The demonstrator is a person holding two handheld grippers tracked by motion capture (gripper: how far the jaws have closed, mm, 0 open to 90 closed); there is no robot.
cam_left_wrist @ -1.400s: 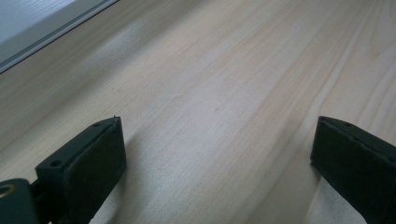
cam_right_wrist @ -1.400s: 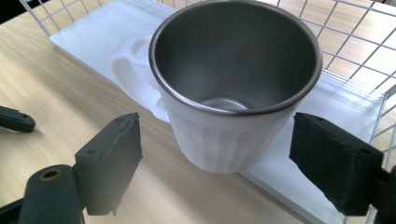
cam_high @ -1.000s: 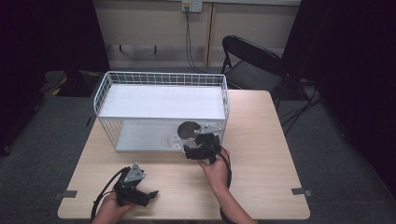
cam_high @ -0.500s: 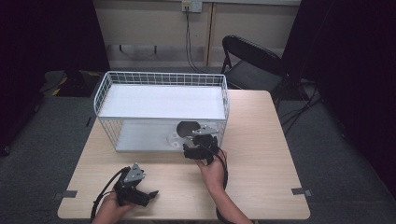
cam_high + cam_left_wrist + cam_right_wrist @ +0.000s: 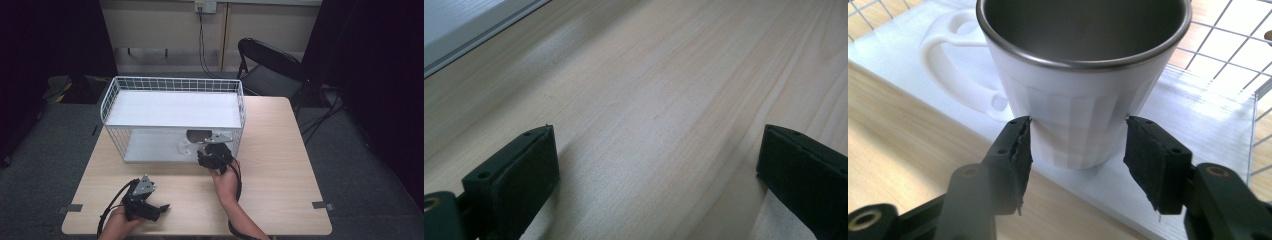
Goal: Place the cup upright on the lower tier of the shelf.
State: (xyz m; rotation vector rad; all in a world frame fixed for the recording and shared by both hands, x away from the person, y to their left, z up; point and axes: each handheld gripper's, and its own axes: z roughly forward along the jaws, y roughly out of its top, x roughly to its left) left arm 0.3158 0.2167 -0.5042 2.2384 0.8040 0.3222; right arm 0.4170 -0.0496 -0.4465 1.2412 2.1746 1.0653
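A white mug (image 5: 1083,100) with a dark inside and a metal rim stands upright on the lower shelf of a white wire rack (image 5: 172,83), handle to its left in the right gripper view. My right gripper (image 5: 1077,150) reaches in from the front; its jaws have just been closing and now sit against the mug's lower wall on both sides. In the high view the mug (image 5: 196,136) is just beyond the right gripper (image 5: 204,151). My left gripper (image 5: 161,207) rests low over the table near its front left, jaws wide open (image 5: 656,165) with bare wood between them.
The rack has a solid white top shelf (image 5: 172,109) above the mug, and wire mesh closes its right side (image 5: 1228,45). The light wooden table (image 5: 280,165) stretches to the right of the rack. A black folding chair (image 5: 270,65) stands behind the table.
The right gripper's jaws have narrowed around the mug, and the hand has barely shifted. The left hand and gripper have stayed where they were.
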